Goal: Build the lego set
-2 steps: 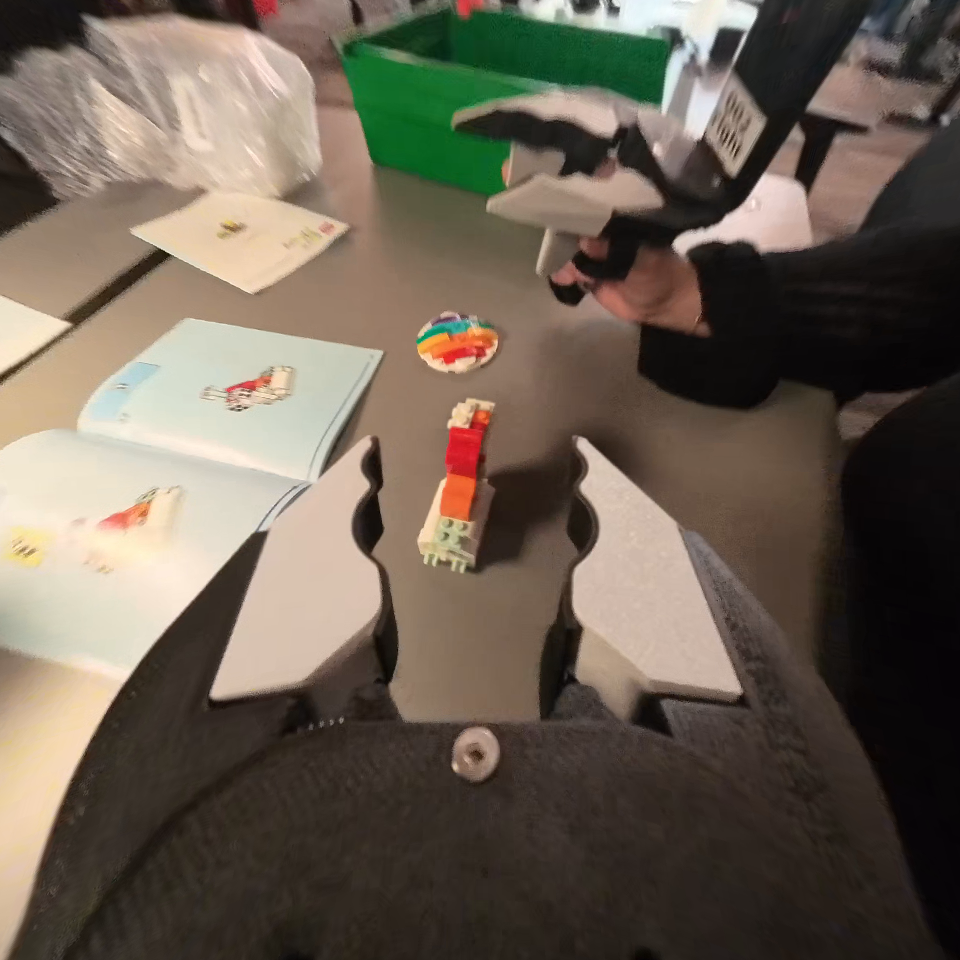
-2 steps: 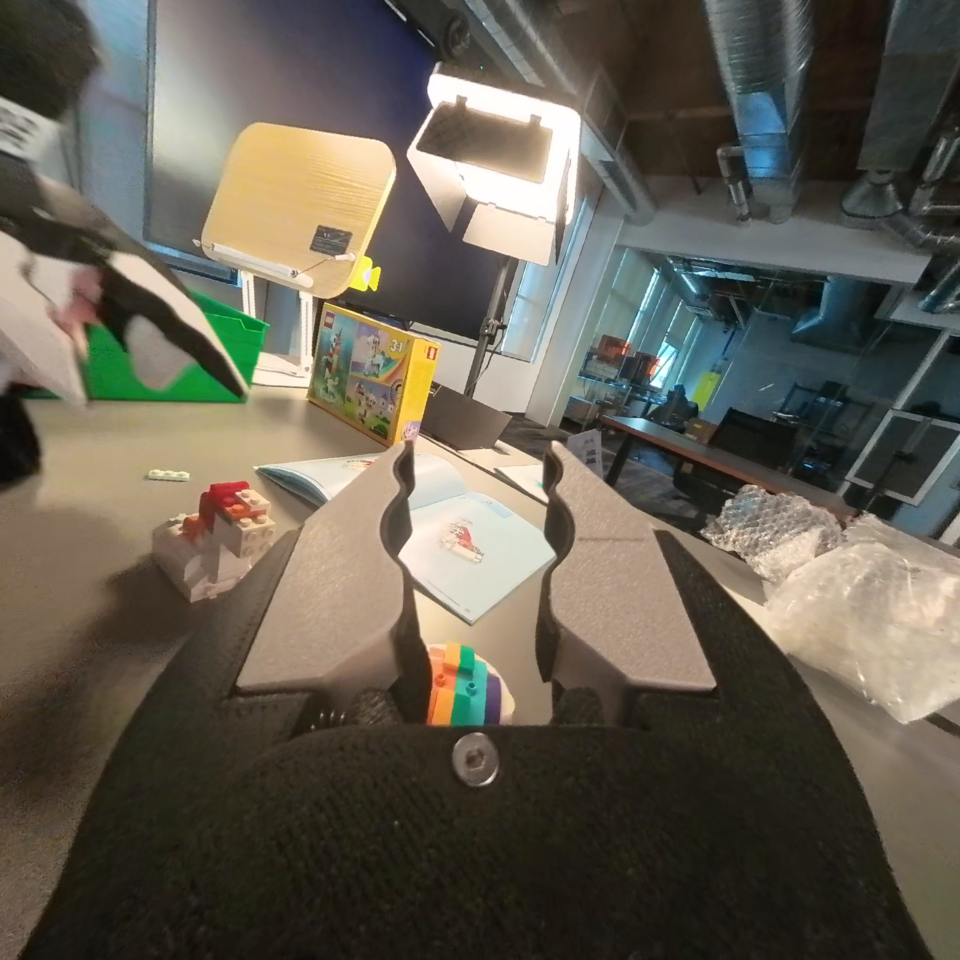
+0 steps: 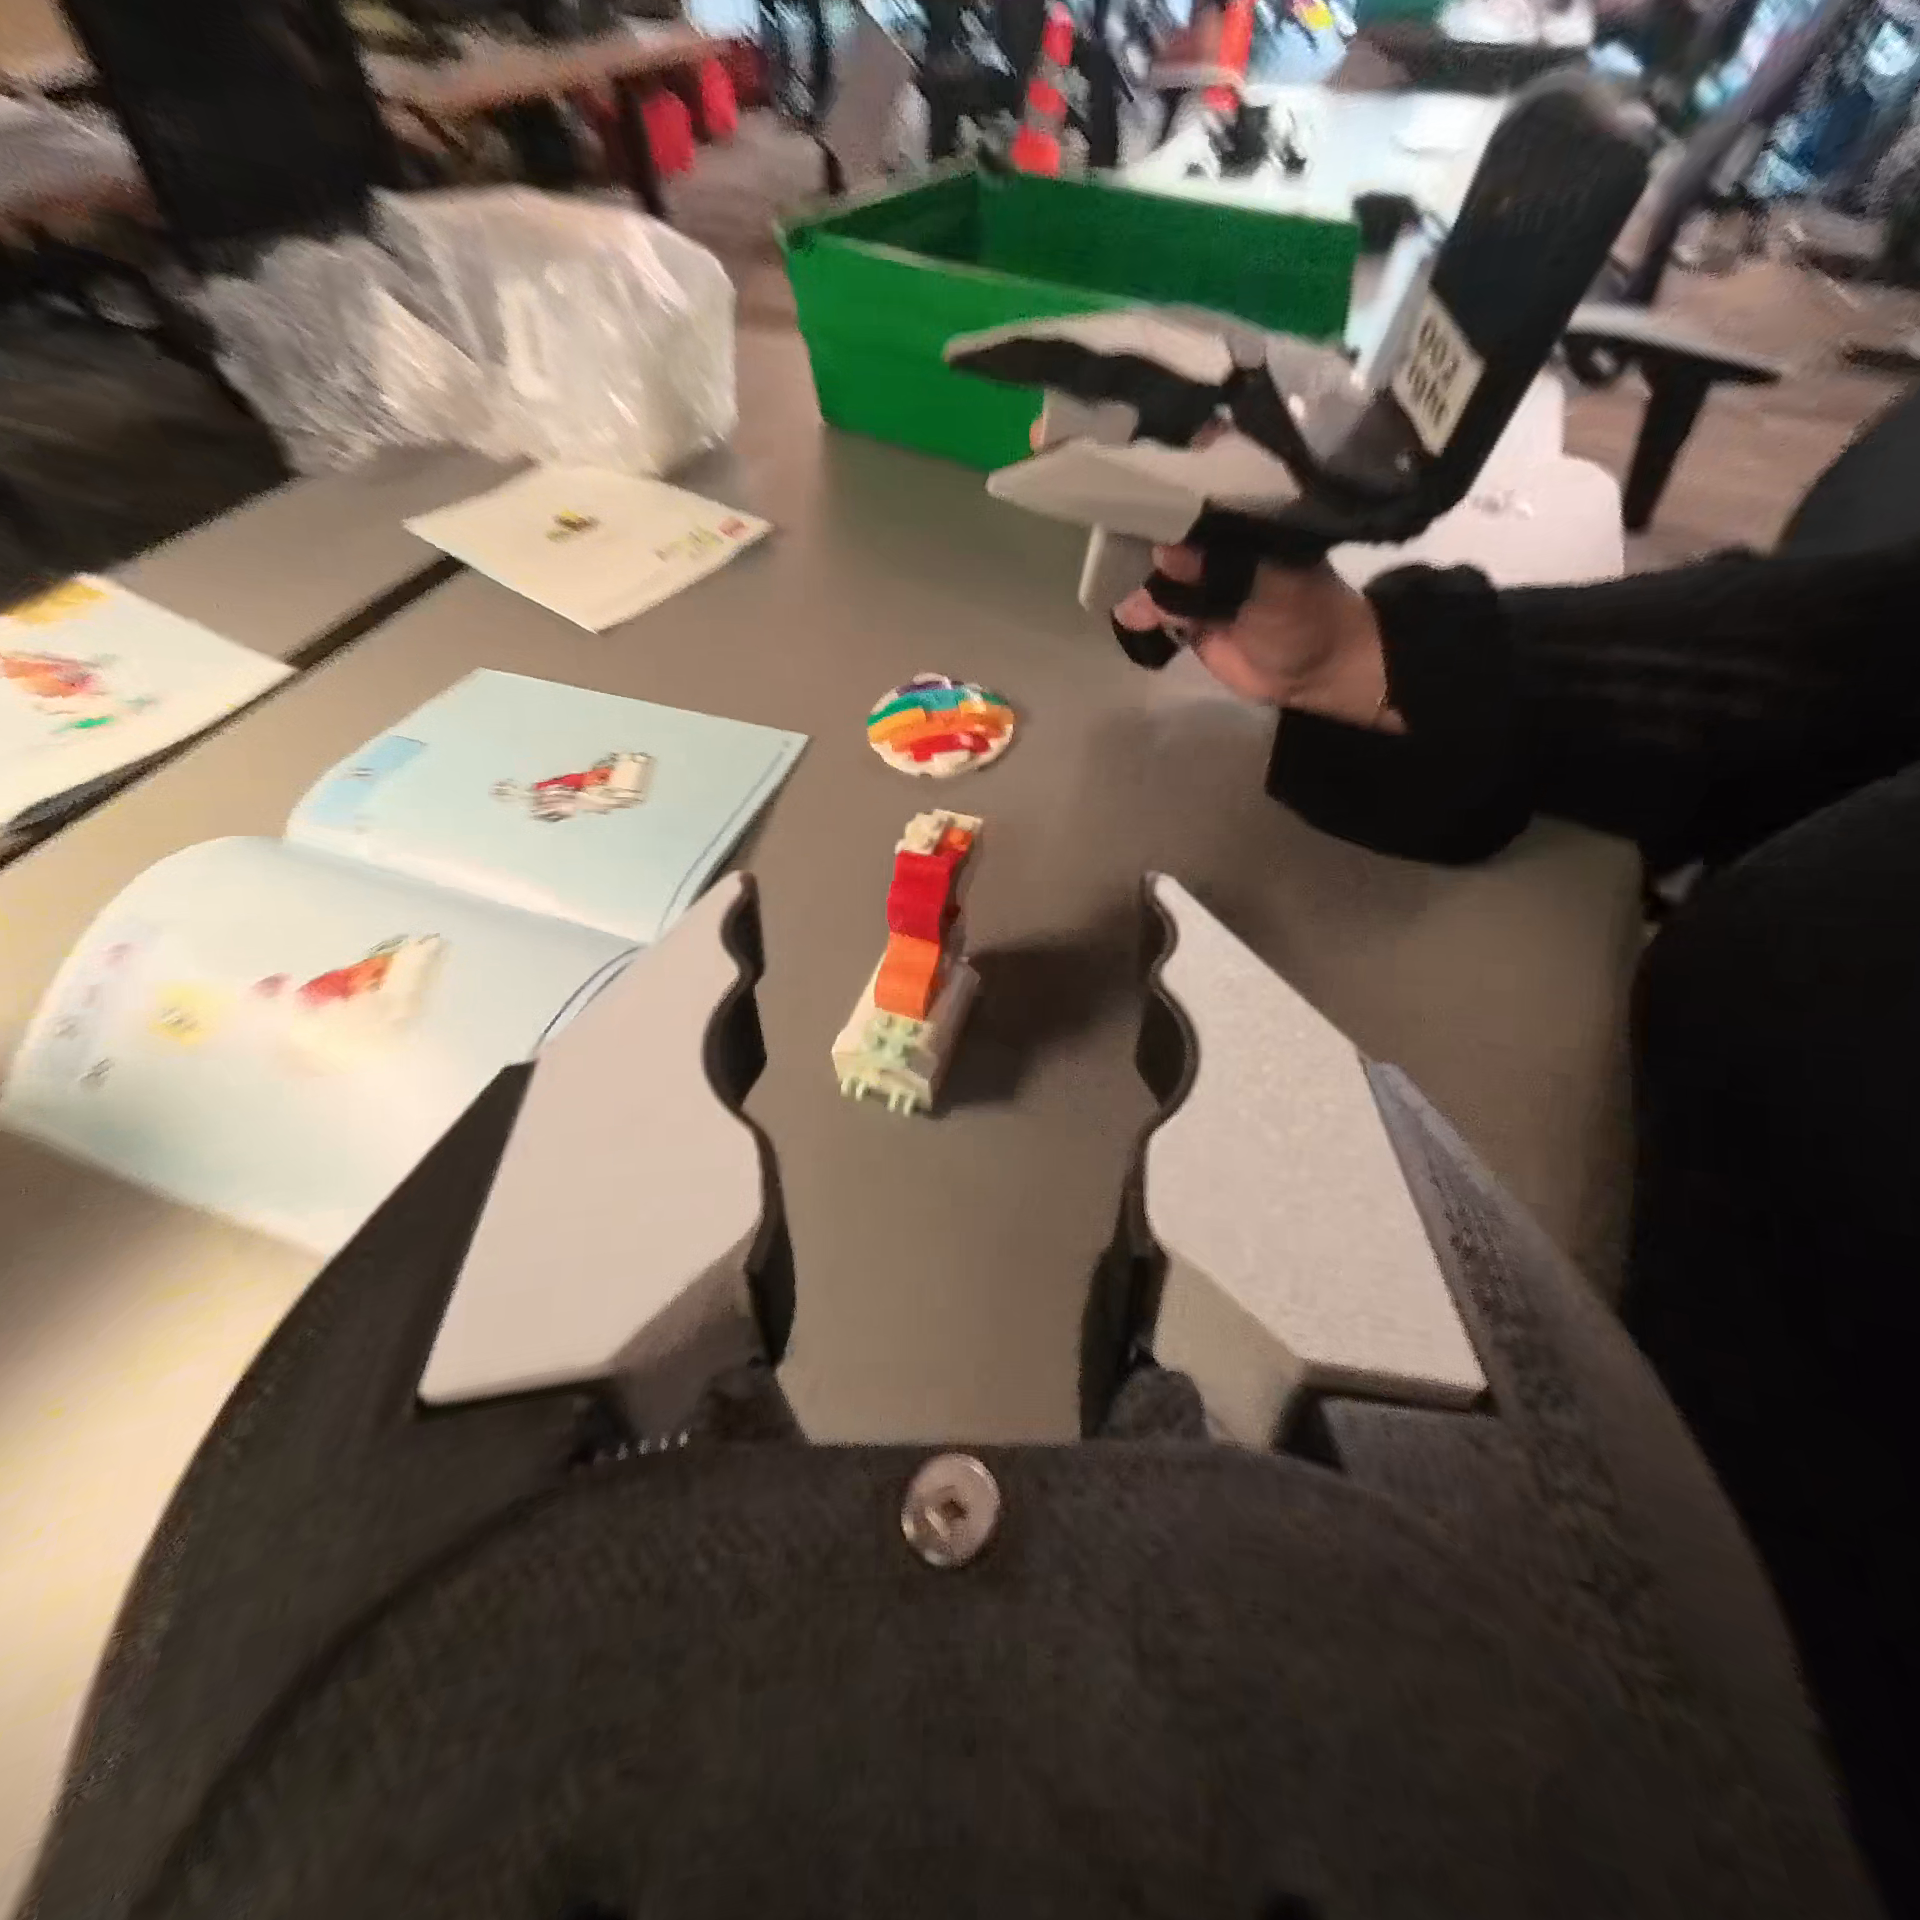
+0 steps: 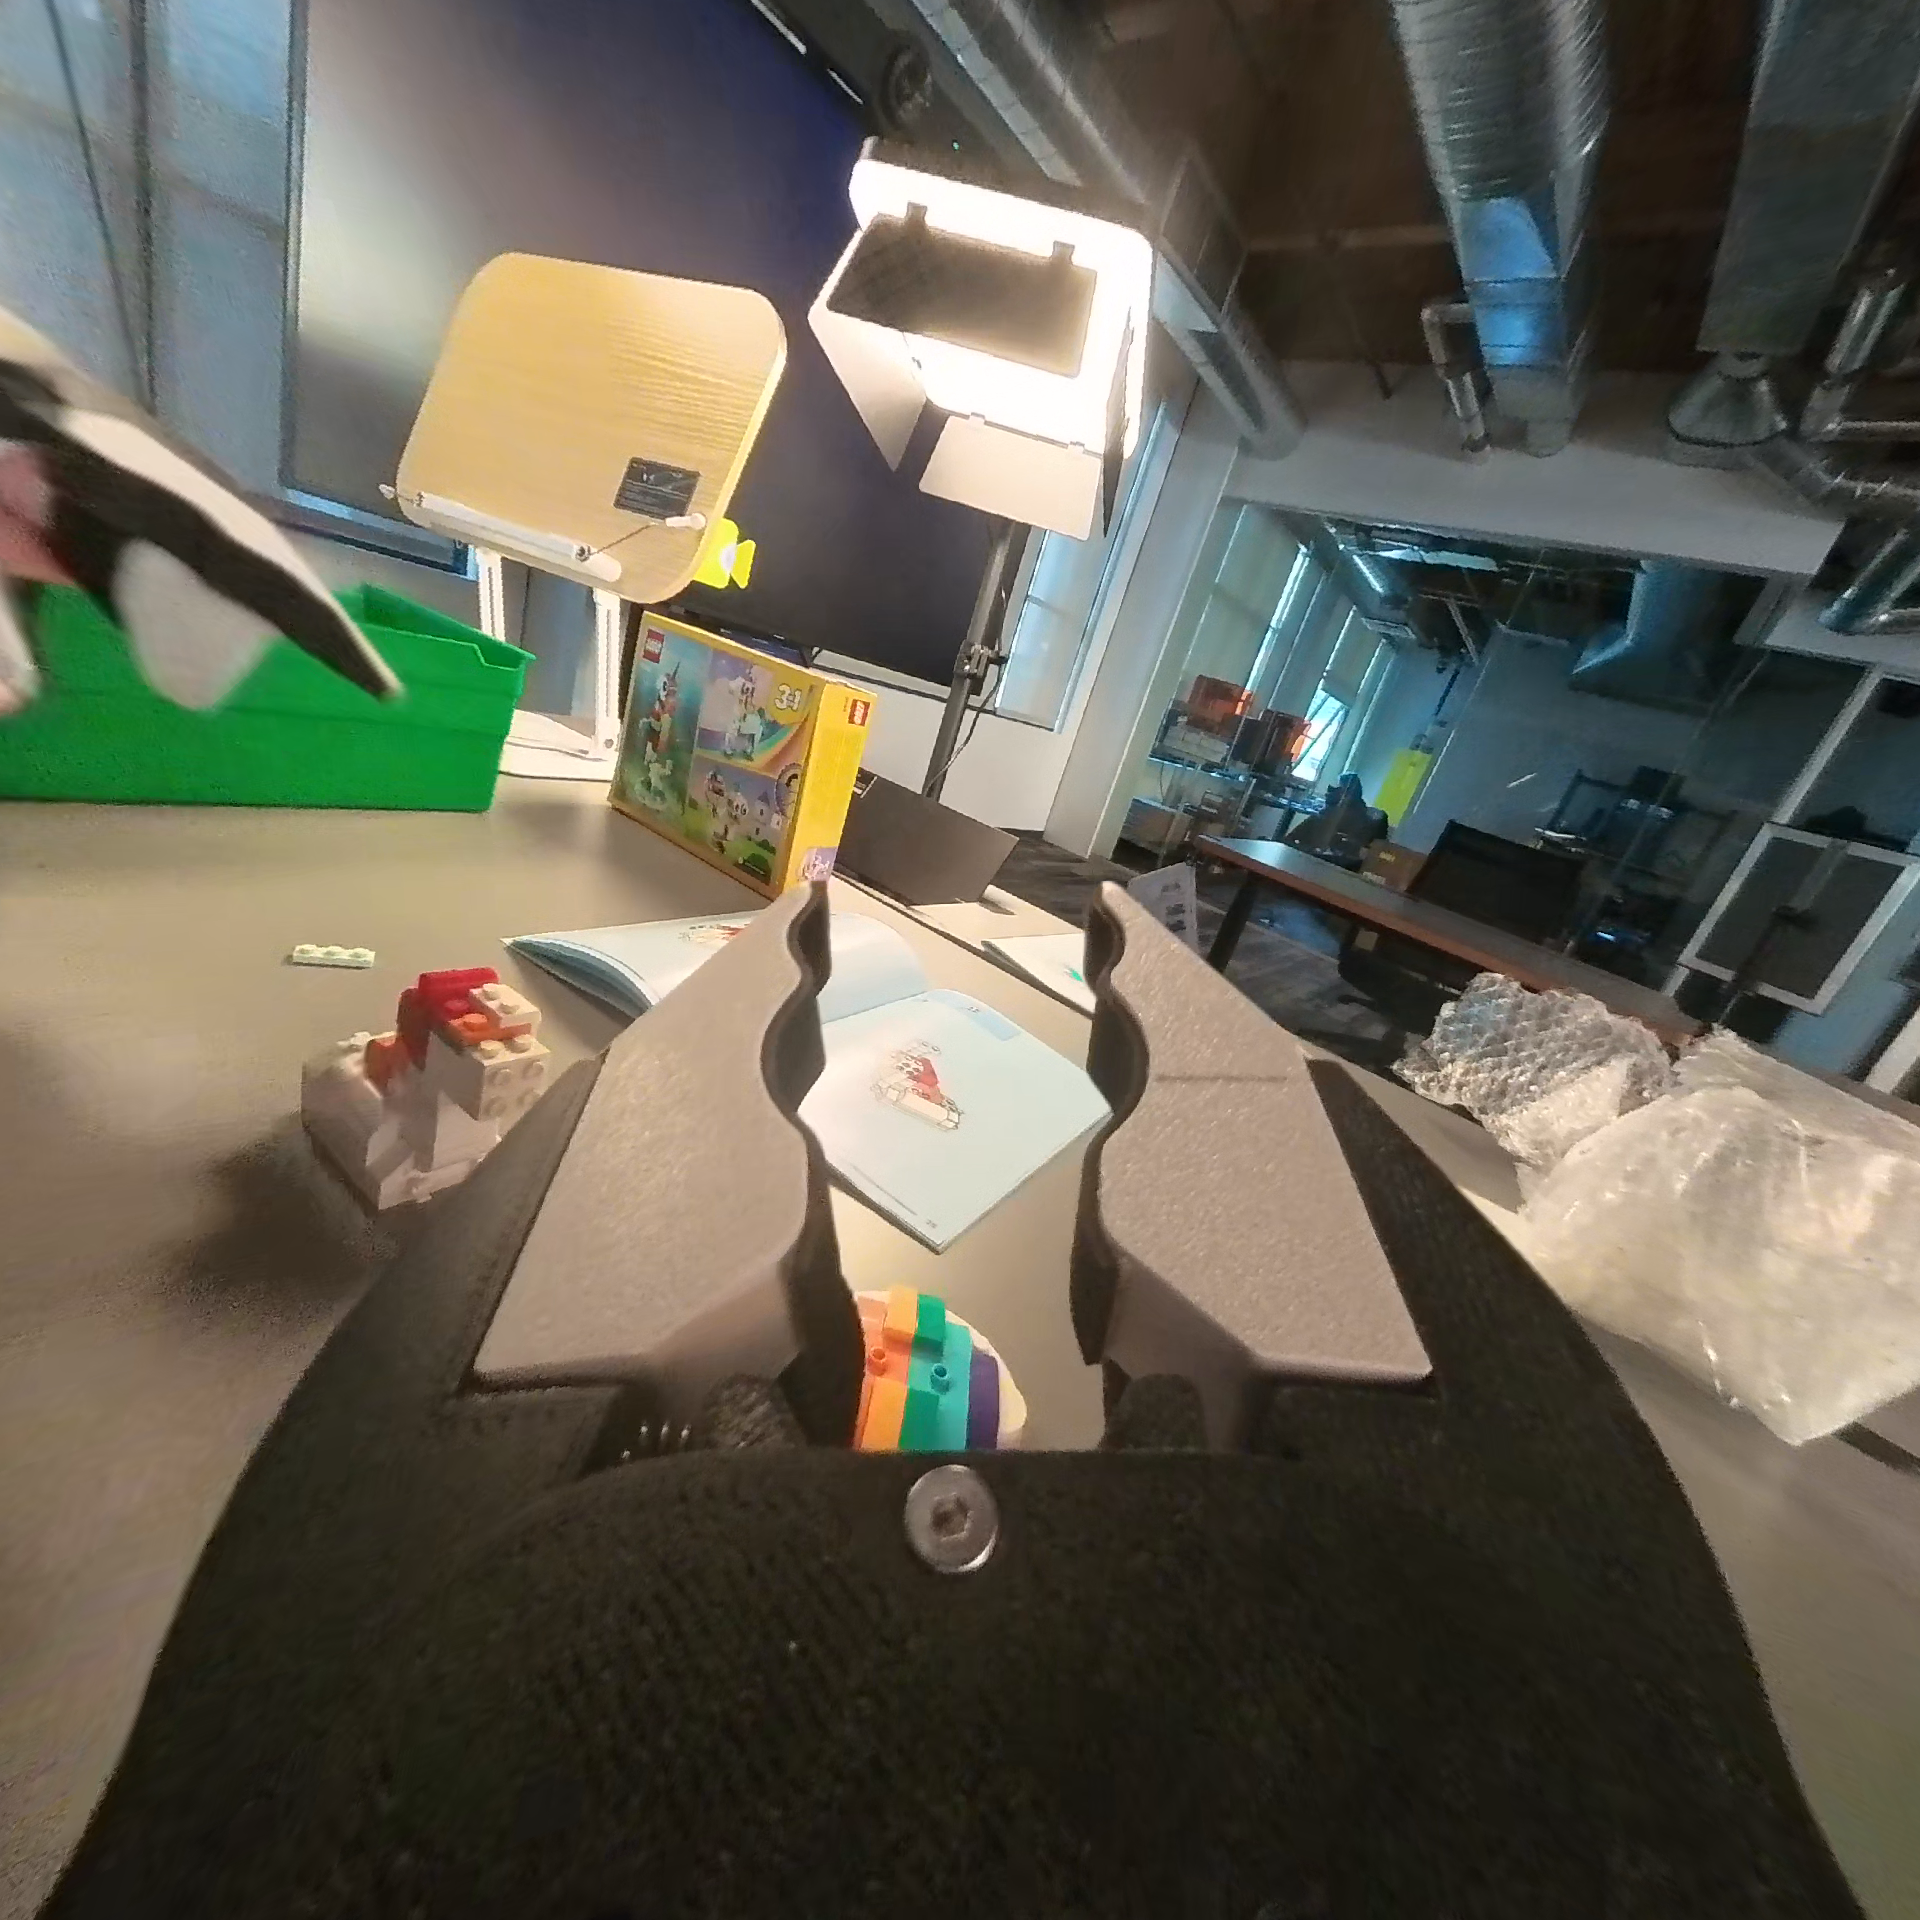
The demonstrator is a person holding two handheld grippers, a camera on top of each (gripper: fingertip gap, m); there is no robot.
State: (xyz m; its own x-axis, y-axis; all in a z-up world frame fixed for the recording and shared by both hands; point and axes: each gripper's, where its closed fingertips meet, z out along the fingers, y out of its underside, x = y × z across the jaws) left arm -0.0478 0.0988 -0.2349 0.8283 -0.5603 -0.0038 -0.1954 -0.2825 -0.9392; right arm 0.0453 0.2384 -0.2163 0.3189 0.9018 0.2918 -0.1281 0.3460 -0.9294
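A partly built lego model (image 3: 914,966) with a white base and orange and red bricks on top lies on the grey table (image 3: 935,1247). My left gripper (image 3: 948,888) is open, its fingers either side of the model and not touching it. A round rainbow lego disc (image 3: 940,724) lies just beyond. My right gripper (image 3: 977,421) is open and empty, held in a hand above the table past the disc. In the right wrist view the right gripper (image 4: 958,899) is open, above the disc (image 4: 935,1371). The model (image 4: 426,1081) sits to its left, under the left gripper (image 4: 208,582).
An open instruction booklet (image 3: 447,883) lies left of the model. A green bin (image 3: 1039,301) and clear plastic bags (image 3: 468,322) stand farther back. A small pale green plate (image 4: 332,954), a yellow lego box (image 4: 743,769) and a wooden book stand (image 4: 592,426) show beyond.
The left wrist view has tipped up a little and shows more of the room behind. Both grippers stay open and the lego pieces have not moved.
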